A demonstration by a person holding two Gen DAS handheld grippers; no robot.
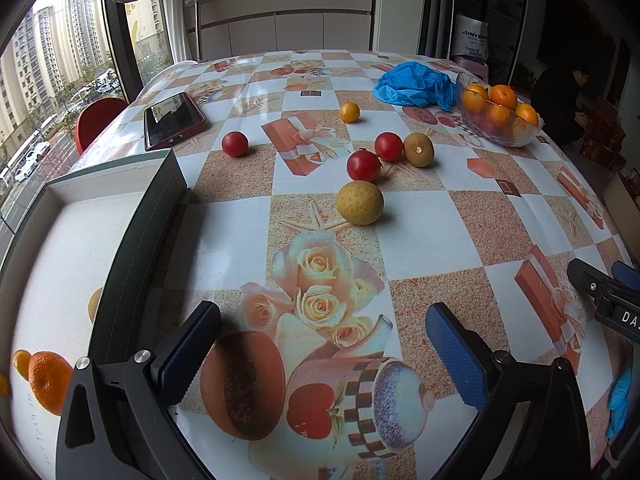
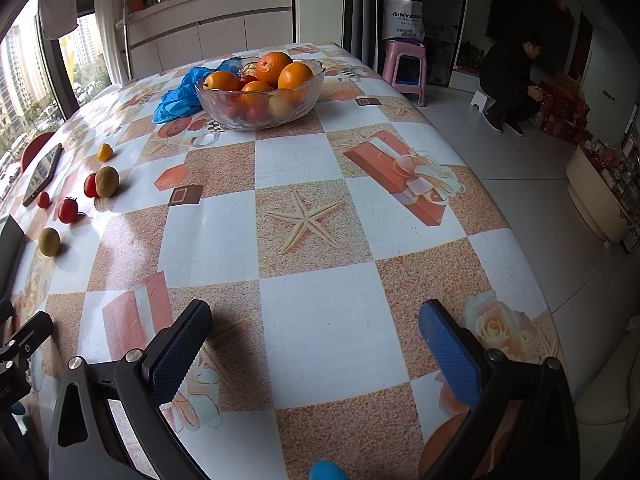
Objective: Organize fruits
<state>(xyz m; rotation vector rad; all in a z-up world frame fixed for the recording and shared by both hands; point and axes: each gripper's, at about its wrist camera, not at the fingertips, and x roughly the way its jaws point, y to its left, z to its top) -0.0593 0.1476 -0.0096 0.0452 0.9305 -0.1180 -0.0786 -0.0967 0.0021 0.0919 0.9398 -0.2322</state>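
**Loose fruit dots a patterned table**

Both grippers, left [image 1: 322, 346] and right [image 2: 316, 342], hover with fingers spread and nothing between them. A yellow-green fruit [image 1: 359, 202], tomatoes [image 1: 363, 166] and a kiwi [image 1: 418, 149] lie scattered mid-table; oranges fill the glass bowl [image 2: 260, 118], one orange [image 1: 50, 382] sits in the white box [image 1: 56, 248].

daylight is coming in through the tall window [image 1: 60, 72], with apartment towers [image 1: 24, 64] showing outside. white cabinets [image 2: 208, 38] are lining the far wall. a pink stool [image 2: 406, 66] is standing on the pale tiled floor [image 2: 512, 160], where a person [image 2: 510, 80] is crouching beside red boxes [image 2: 564, 108].
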